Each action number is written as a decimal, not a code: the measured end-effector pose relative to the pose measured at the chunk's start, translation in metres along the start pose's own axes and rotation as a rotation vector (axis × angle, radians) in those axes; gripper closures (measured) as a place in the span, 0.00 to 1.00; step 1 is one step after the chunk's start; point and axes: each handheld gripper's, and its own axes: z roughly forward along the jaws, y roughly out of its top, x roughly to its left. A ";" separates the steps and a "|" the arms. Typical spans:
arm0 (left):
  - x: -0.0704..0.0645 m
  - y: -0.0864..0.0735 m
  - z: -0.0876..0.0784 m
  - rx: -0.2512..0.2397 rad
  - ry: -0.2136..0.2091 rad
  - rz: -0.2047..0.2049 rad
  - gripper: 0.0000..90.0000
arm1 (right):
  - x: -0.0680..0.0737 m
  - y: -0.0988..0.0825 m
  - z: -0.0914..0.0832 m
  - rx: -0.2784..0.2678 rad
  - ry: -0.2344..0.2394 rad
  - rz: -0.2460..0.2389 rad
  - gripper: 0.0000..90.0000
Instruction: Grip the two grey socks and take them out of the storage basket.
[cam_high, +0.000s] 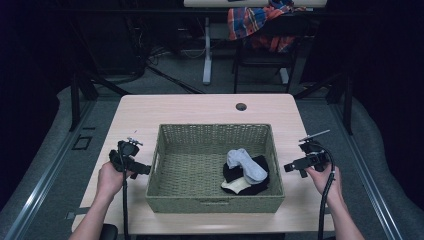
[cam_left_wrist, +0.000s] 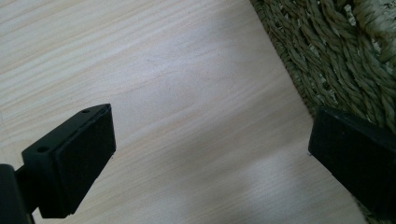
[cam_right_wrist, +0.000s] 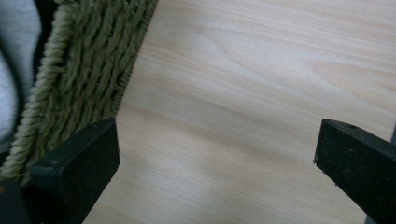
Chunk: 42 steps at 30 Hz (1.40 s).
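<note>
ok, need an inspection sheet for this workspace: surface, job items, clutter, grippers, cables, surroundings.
Surface: light wooden table with a round cable hole near its far edge.
Job's things: green woven rectangular basket at table centre, holding a grey sock, black socks and a cream sock, piled at its right side.
Clutter: nothing seen on the table.
Grippers: left gripper beside the basket's left wall, jaws open, empty; right gripper beside its right wall, jaws open, empty.
Cables: one black cable trails from the right gripper, another from the left.
Surroundings: dark room, grey floor, chair draped with a plaid cloth behind.
</note>
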 end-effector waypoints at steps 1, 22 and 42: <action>0.000 0.000 0.000 0.002 0.000 0.000 0.01 | 0.000 0.000 0.001 0.002 -0.012 0.004 0.00; 0.007 -0.018 -0.008 0.001 -0.007 -0.031 0.01 | 0.009 0.016 0.005 0.032 -0.012 -0.046 0.06; 0.017 -0.029 -0.008 0.009 0.000 -0.078 0.01 | -0.018 0.049 -0.012 -0.082 -0.001 0.020 0.00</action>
